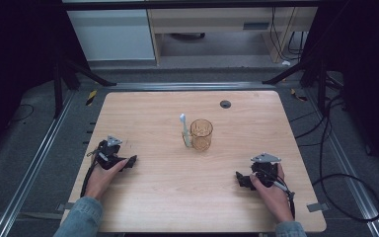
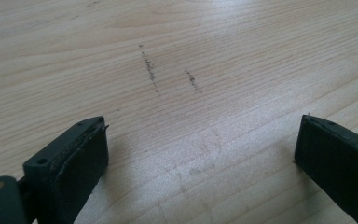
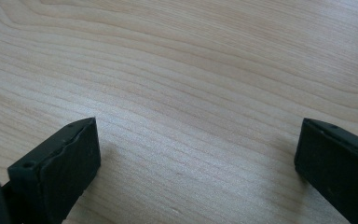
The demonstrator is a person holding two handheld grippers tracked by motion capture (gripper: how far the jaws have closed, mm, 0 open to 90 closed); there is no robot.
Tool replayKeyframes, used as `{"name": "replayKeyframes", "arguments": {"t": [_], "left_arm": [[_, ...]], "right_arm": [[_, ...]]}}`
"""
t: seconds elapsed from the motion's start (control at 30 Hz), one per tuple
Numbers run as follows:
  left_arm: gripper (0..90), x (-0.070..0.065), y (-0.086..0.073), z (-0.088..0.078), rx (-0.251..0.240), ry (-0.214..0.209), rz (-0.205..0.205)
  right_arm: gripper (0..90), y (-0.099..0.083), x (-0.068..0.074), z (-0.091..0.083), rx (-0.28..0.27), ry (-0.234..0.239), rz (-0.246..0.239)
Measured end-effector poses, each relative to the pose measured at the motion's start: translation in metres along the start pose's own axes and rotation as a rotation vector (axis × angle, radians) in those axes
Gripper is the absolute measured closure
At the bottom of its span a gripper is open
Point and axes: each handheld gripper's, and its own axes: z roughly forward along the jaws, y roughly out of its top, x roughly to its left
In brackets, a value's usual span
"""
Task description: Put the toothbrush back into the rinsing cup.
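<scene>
A clear amber glass cup (image 1: 201, 135) stands near the middle of the wooden table (image 1: 158, 187). A pale toothbrush (image 1: 184, 130) leans upright against its left side, head up. My left gripper (image 1: 131, 161) rests low on the table at the left, held by a hand, well short of the cup. In the left gripper view its jaws stand wide apart over bare wood, nothing between them (image 2: 200, 140). My right gripper (image 1: 239, 177) rests at the right front, pointing left. Its jaws are also wide apart over bare wood (image 3: 198, 140).
A round black grommet (image 1: 225, 103) is set into the table near its far edge. Faint dark scratch marks (image 2: 149, 70) cross the wood ahead of the left gripper. Cables (image 1: 335, 182) trail on the floor at the right; black frame legs (image 1: 79, 69) stand beyond the table.
</scene>
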Motion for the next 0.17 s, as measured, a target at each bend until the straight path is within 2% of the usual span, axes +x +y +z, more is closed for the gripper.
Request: {"name": "replayKeyframes", "arguments": {"t": [0.17], "left_arm": [[0.1, 0.002, 0.0001, 0.0018, -0.011, -0.006, 0.007]], "right_arm": [[0.6, 0.0, 0.0001, 0.0, 0.0, 0.001, -0.001]]}}
